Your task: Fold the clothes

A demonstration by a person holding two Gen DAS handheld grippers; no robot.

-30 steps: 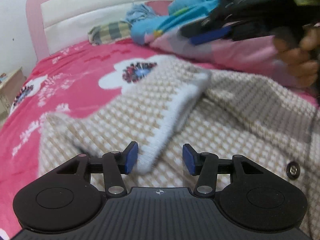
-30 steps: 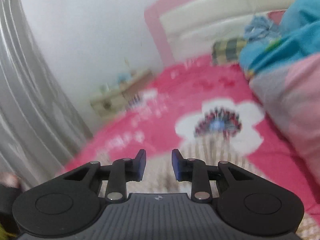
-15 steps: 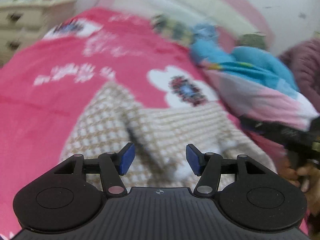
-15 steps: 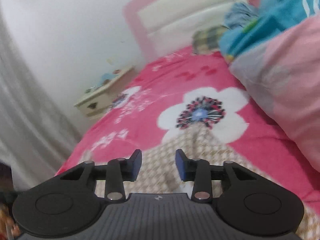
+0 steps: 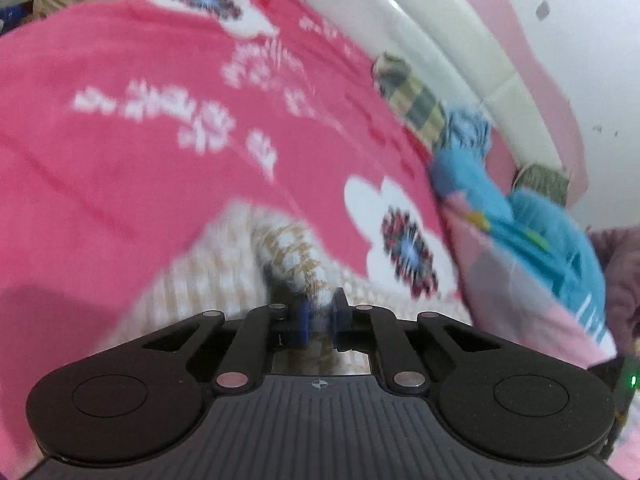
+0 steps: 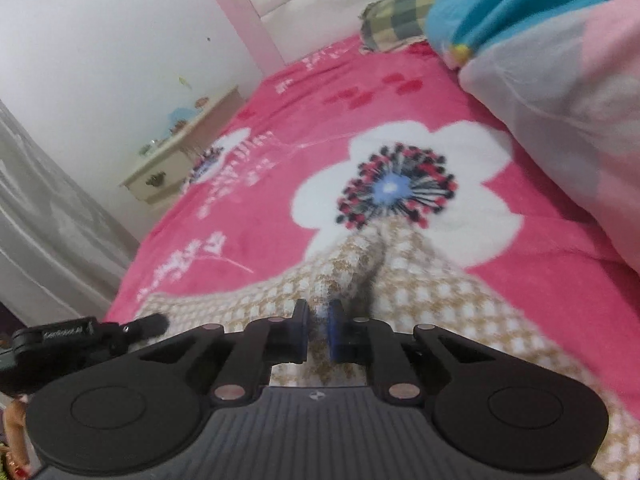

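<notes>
Beige checked knit garment (image 6: 420,300) bunches into ridges, pinched by left fingers (image 5: 304,320) and right fingers (image 6: 334,330)

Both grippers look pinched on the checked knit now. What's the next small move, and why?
Probably lift both together and carry the pinched edge over the garment. The left gripper and right gripper each have their jaws nearly closed on a ridge of the beige checked knit, which otherwise lies flat on the pink bedspread, so both holds look ready.
</notes>
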